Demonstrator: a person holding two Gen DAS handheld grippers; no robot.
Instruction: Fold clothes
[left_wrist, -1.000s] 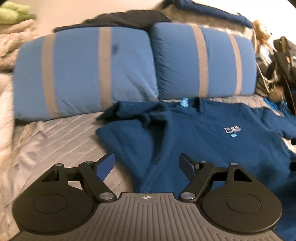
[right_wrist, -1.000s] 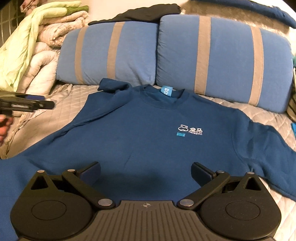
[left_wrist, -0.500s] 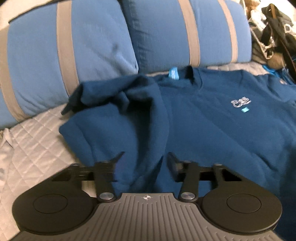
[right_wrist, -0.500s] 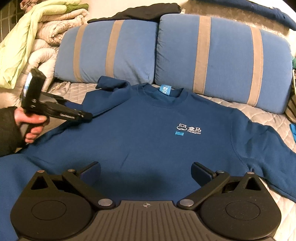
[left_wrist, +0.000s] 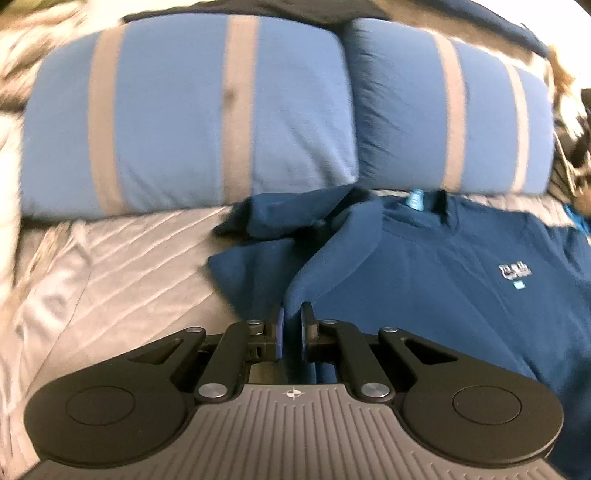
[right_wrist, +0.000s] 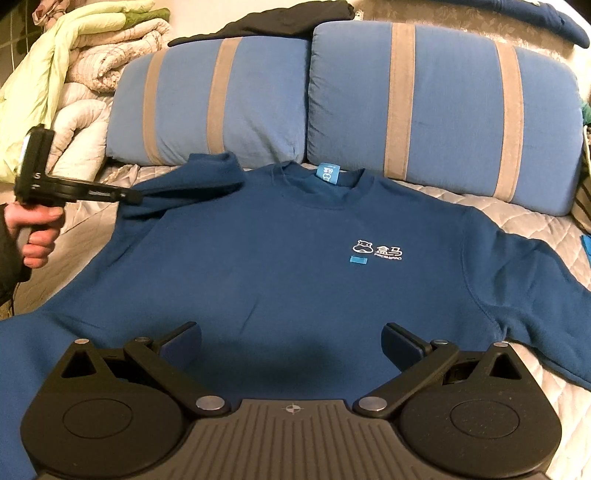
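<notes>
Left wrist view. Item: sweatshirt (left_wrist: 443, 288), navy, lying front-up on the quilted grey bed (left_wrist: 110, 266), collar toward two blue pillows (left_wrist: 192, 110) with tan stripes. Markings: a pale blue neck tag (left_wrist: 414, 199), too blurred to read; a white chest logo (left_wrist: 514, 270) with a small blue patch under it, also unreadable here. My left gripper (left_wrist: 291, 332) has its pads pressed nearly together, pinching a raised fold of the sweatshirt's sleeve side; the cloth rises from the pads in a ridge toward the collar.

Right wrist view. Same sweatshirt (right_wrist: 277, 266), body spread flat, one sleeve running off to the right. Markings: neck tag (right_wrist: 327, 173) bears white print I cannot make out; the chest logo (right_wrist: 376, 251) shows a hippo-like outline, two Chinese characters and a small Latin line beneath, too fine to read. My right gripper (right_wrist: 291, 339) hovers over the lower body, fingers spread wide, holding nothing. At the left edge, my left hand (right_wrist: 35, 232) grips the handle of the left gripper (right_wrist: 127, 194), held level, tips at the lifted sleeve cloth. Folded quilts (right_wrist: 92, 62) are stacked beyond.
</notes>
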